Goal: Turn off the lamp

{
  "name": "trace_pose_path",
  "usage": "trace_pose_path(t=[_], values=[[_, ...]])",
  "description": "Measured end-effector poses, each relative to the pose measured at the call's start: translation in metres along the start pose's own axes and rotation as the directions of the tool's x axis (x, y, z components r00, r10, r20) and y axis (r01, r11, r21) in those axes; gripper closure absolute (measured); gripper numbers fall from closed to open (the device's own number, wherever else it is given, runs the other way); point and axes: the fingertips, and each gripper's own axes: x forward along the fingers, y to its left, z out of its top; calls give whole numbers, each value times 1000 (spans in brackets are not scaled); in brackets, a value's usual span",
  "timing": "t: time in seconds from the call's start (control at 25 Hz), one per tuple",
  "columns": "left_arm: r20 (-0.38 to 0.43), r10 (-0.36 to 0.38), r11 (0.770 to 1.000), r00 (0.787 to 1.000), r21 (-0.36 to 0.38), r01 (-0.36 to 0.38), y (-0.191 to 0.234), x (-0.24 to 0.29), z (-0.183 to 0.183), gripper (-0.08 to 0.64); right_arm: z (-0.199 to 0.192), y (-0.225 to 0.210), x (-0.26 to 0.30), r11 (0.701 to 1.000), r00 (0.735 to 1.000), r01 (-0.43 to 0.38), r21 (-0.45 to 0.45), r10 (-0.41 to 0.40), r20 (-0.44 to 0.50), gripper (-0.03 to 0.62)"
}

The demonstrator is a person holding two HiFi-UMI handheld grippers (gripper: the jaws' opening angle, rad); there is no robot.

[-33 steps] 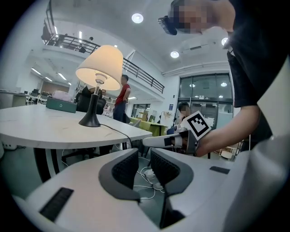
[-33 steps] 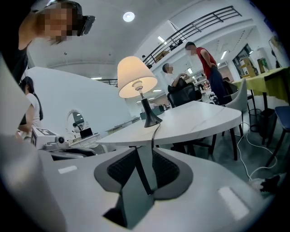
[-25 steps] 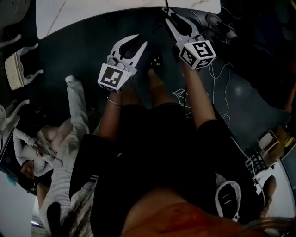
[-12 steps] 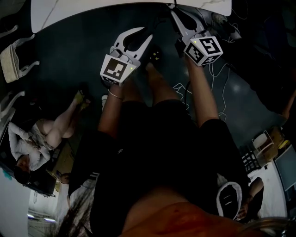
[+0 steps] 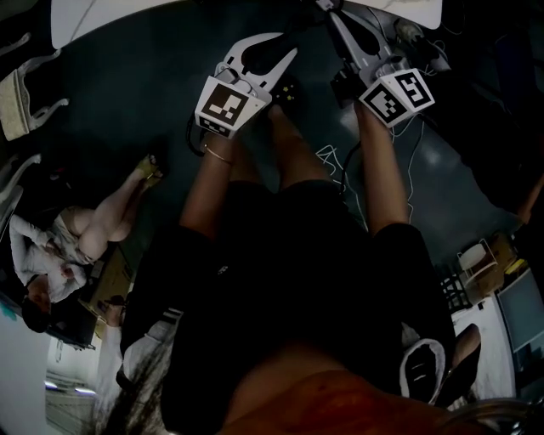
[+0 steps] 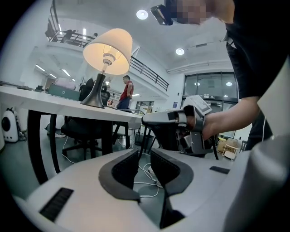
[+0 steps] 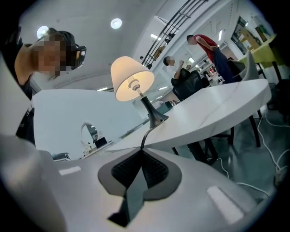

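The lamp (image 7: 131, 77) stands lit on the white table (image 7: 217, 108), with a cream shade and a dark metal base. Its thin cord (image 7: 146, 135) runs from the base straight into the tips of my right gripper (image 7: 142, 149). Those jaws have just been closing and are now shut on the cord. The lamp (image 6: 108, 50) also glows in the left gripper view, far left on the table (image 6: 45, 102). My left gripper (image 6: 145, 152) is open below table height, with nothing between its pads. The right gripper (image 6: 147, 119) shows there just ahead. From the head view, both the left gripper (image 5: 289, 44) and the right gripper (image 5: 333, 10) point at the table edge (image 5: 127, 17).
Loose cables (image 5: 336, 161) lie on the dark floor by my legs, and a power strip (image 5: 408, 34) sits near the table. A person (image 5: 76, 238) sits on the floor at left, beside pale chairs (image 5: 25, 110). A black office chair (image 6: 84, 131) stands under the table.
The right gripper's jaws have come together from open. Both grippers sit higher and further right in the head view. The person on the floor at left has shifted.
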Motion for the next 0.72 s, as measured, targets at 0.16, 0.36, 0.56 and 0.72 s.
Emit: trace_pose_path(t=[0.16,0.36,0.56,0.72], values=[[6,-18,1000,1000,24,18,4,17,3,489,10,6,-1,997,999,-31,66,28,45,583],[-2,-39,998,999,58,39,4,36,10,488,16,11,0,993,996,-66,94,60,60,583],[-9,-75,995,997,68,76,-1,47,11,488,23,15,0,985,991,-107,137,95,97,583],[-1,-91,993,996,78,91,-5,51,13,488,26,15,0,978,987,-128,167,110,116,583]])
